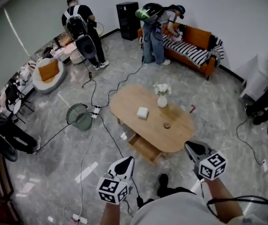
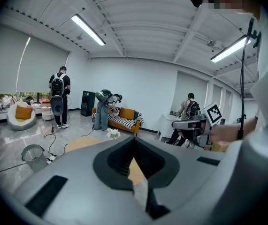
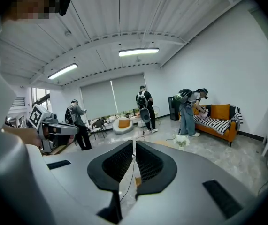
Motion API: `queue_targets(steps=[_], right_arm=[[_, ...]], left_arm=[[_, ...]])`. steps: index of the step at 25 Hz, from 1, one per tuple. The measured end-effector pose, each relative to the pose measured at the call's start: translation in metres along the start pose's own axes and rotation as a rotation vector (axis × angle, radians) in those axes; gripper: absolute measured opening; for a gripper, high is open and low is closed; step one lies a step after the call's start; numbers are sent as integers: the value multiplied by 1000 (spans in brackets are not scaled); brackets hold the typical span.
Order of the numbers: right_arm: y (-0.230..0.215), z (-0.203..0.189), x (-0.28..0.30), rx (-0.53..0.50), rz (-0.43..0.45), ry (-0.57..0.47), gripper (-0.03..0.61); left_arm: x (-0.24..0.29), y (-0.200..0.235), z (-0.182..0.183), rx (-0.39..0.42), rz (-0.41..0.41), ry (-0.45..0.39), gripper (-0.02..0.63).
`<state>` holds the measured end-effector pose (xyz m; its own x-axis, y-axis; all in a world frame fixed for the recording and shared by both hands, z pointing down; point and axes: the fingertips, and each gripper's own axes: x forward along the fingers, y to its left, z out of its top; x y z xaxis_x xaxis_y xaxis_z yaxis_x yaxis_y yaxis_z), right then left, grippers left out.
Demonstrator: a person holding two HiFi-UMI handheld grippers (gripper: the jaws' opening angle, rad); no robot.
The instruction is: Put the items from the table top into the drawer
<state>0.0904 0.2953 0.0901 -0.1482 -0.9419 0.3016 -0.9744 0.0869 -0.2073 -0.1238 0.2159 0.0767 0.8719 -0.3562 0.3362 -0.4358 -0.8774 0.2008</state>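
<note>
An oval wooden table (image 1: 124, 101) stands in the middle of the room. It carries a white vase of flowers (image 1: 162, 97), a small white box (image 1: 142, 112) and a small dark round item (image 1: 167, 125). Under its near edge a wooden drawer (image 1: 143, 147) is pulled open. My left gripper (image 1: 127, 162) is short of the table on the near left, shut and empty. My right gripper (image 1: 190, 147) is by the table's near right end, also shut with nothing held. In the left gripper view the jaws (image 2: 134, 142) meet; in the right gripper view (image 3: 134, 144) only a thin slit shows.
A green wire bin (image 1: 80, 116) and black cables (image 1: 106, 125) lie on the floor left of the table. An orange sofa (image 1: 197, 48) with a person bent over it is at the back. Another person stands at the back left. A white power strip (image 1: 80, 218) lies near my feet.
</note>
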Motion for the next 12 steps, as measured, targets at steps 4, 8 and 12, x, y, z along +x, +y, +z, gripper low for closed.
queue_targets(steps=[4,8,12], right_arm=[[-23,9,19,-5,11,-4,43],[-43,17,33,-35,31,8,43],[-63,18,45,-60,38,32,43]], left_arm=[[25,7,10,3,13,7,2],[50,13,24,6,27,2,2],[72,19,31,9,34,0,2]])
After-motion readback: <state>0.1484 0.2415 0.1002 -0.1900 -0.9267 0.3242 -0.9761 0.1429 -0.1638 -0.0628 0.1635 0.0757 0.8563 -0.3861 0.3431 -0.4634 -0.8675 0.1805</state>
